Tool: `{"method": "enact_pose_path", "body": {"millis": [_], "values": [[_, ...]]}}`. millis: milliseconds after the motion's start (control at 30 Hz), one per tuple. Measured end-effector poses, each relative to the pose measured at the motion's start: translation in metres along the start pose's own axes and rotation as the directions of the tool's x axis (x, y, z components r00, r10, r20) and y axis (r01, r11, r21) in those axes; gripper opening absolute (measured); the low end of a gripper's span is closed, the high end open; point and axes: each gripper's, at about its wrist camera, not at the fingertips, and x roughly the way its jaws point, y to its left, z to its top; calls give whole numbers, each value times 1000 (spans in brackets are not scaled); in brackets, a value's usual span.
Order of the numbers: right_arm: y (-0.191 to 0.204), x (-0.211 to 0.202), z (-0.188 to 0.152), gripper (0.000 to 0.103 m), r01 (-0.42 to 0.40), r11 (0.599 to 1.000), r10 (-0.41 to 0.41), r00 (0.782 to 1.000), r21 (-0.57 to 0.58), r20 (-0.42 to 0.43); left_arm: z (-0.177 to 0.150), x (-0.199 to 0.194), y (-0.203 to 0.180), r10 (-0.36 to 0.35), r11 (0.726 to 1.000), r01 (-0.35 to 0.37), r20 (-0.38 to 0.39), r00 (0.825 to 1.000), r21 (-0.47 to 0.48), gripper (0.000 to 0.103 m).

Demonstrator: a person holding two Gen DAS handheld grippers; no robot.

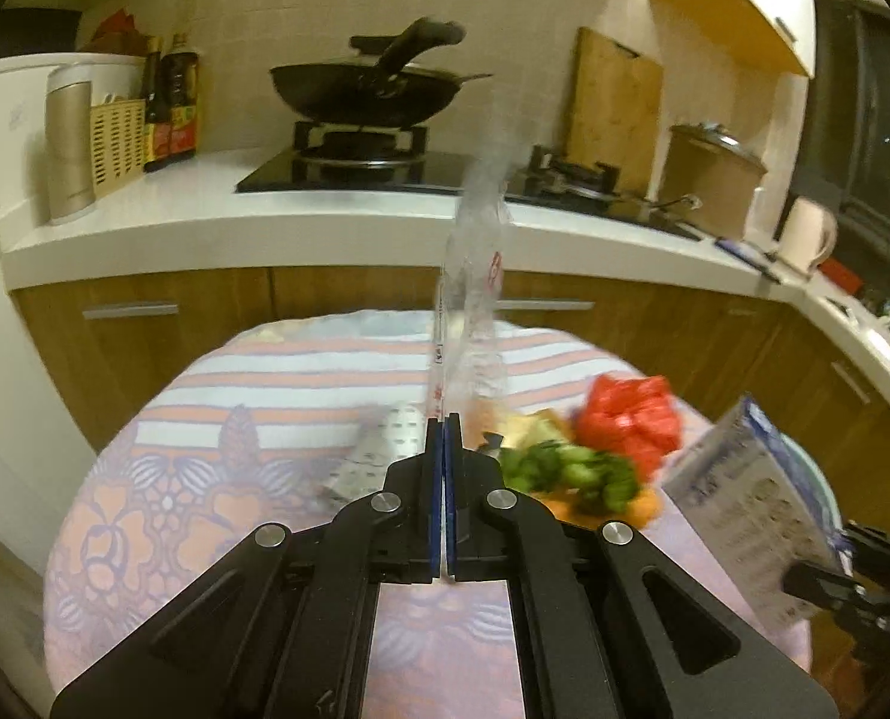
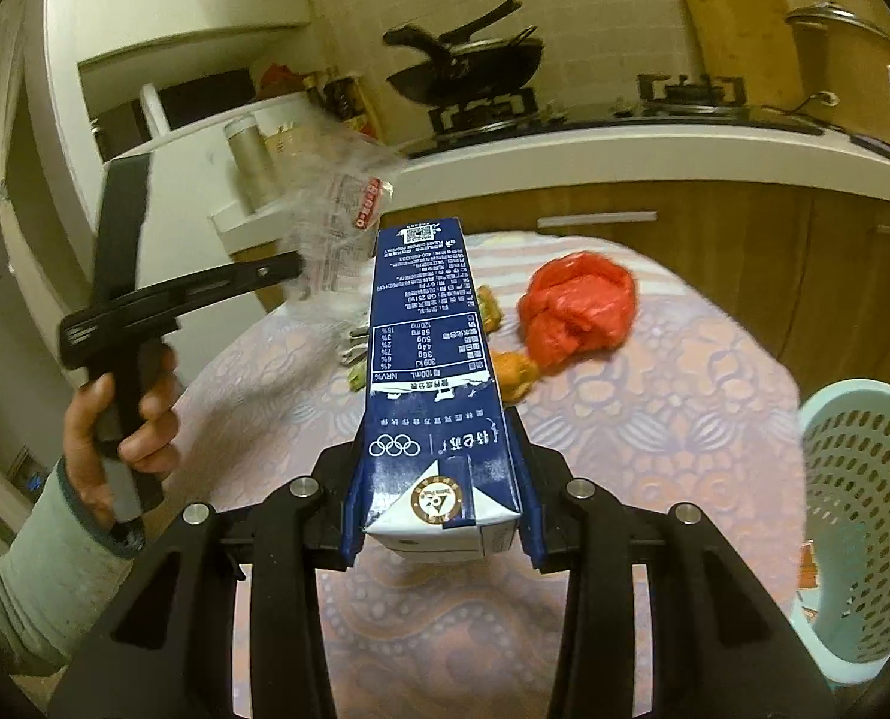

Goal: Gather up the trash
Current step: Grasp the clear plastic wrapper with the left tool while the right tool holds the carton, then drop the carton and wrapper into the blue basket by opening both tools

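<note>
Table (image 2: 684,419): stood before the counter (image 1: 217,221), with basket (image 2: 864,479) at its right edge.
On table: bag (image 2: 577,305) right of vegetable scraps (image 1: 571,470); foil piece (image 1: 379,449) left of those.
Milk carton (image 2: 433,371): pinched in right gripper (image 2: 436,467), above table.
Plastic wrapper (image 1: 469,323): clamped in left gripper (image 1: 444,425), left of carton.
Wok (image 1: 367,90): on stove (image 1: 355,165), behind table.

warm, yellowish indoor light leaves both views fairly dim, with dark vignetted corners. strong fisheye distortion bows the white kitchen counter edge (image 1: 301,239) and the cabinets. motion blur smears the clear crinkled plastic wrapper (image 1: 475,275) and the green vegetable scraps (image 1: 565,470); the blue-and-white milk carton (image 2: 430,371) is sharp in the right wrist view.
</note>
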Motion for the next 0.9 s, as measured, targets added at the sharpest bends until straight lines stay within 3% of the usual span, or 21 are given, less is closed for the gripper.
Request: {"method": "enact_pose_path", "body": {"millis": [467,667,900], "values": [[-44,-48,2,36,148,985,-155,985,85,80,-4,-21,-65,-169,985,168,17,985,29,0],[-76,-81,1,36,258,957,-273,955,134,112,-5,-14,-107,-256,966,255,1,967,40,0],[-125,-114,-13,36,391,896,-418,902,210,104,-22,19,-182,-374,923,380,-90,923,62,0]]}}
